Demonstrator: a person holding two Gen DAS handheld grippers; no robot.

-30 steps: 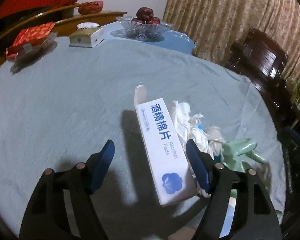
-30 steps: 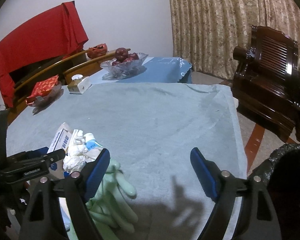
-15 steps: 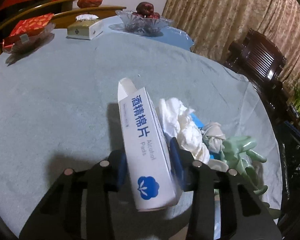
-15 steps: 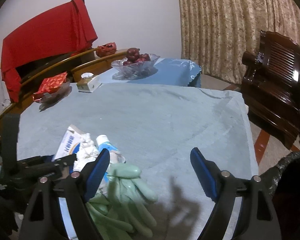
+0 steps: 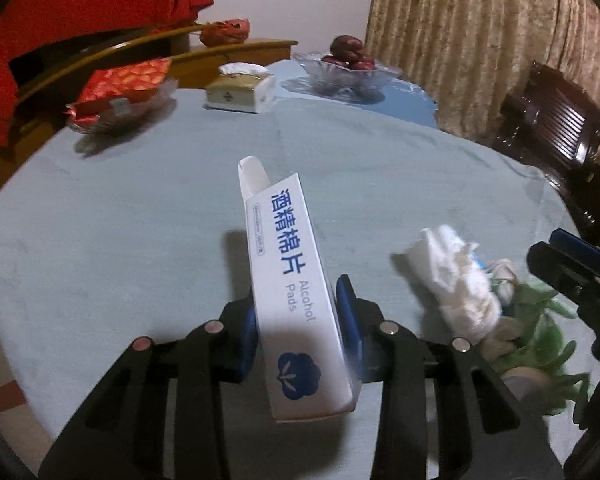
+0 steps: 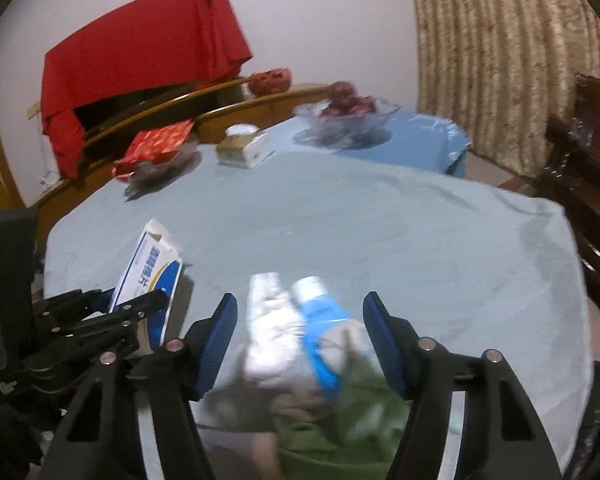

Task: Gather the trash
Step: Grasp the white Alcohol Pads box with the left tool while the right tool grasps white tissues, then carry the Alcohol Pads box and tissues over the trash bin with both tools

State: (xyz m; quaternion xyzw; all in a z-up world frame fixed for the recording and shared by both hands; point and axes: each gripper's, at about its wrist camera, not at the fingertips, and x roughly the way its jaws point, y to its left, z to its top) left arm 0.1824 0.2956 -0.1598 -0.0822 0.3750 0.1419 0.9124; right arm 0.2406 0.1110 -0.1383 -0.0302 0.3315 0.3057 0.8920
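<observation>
On grey tablecloth (image 5: 140, 240), left fingers (image 5: 350, 320) clamp alcohol-pad box (image 5: 296, 292); right fingers (image 6: 384, 344), closing, straddle crumpled tissue (image 6: 272, 336).

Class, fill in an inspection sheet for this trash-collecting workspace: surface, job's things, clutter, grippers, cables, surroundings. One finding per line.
Surface: table under a pale blue-grey cloth, bare in the middle.
Job's things: white alcohol pads box, end flap open; pile of crumpled tissue, a blue and white tube and green gloves.
Clutter: tissue box, glass fruit bowl and red packet on a dish at the far edge.
Grippers: left gripper shut on the box; right gripper, jaws just closing, open around the blurred pile.
Cables: nothing seen.
Surroundings: red cloth, patterned curtain, dark wooden chair.
</observation>
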